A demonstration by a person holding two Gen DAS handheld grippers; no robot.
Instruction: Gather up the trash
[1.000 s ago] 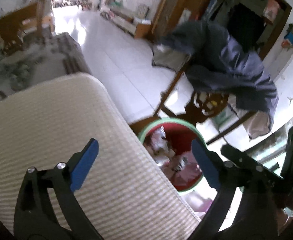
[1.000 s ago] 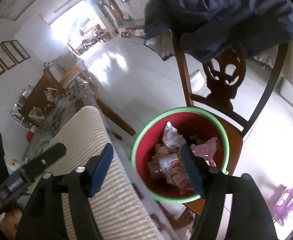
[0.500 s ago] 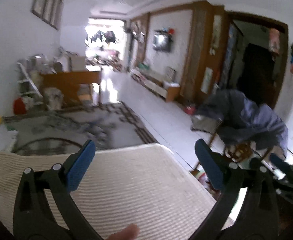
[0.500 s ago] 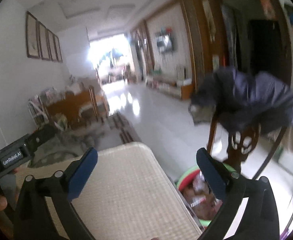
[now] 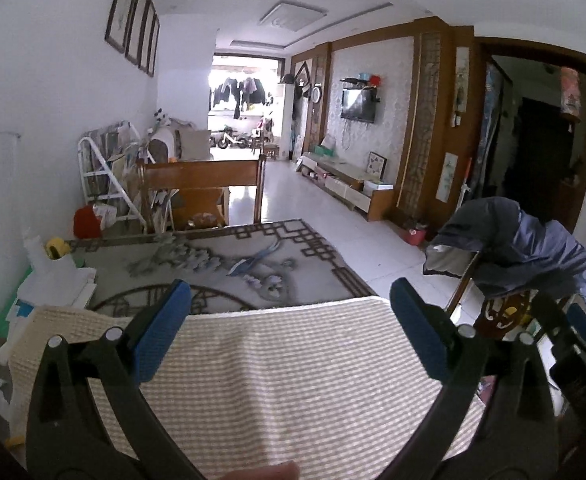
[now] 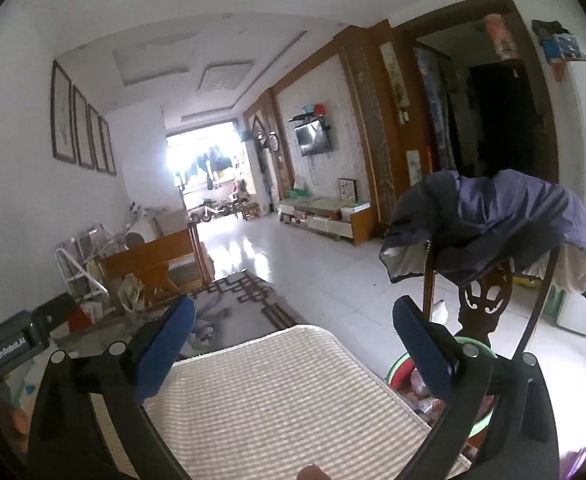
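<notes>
Trash bin [image 6: 399, 368] only in right-wrist view.

both wrist cameras sit low over the striped mat [image 5: 293, 364], facing down the hallway; both share the draped chair [image 6: 489, 232].

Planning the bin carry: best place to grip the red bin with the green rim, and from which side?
Judging from the right wrist view: pinch the green rim of the red bin from above, one finger inside the wall. Come in from the near side; the chair back blocks the far side. The bin is mostly hidden behind the right gripper.
</notes>
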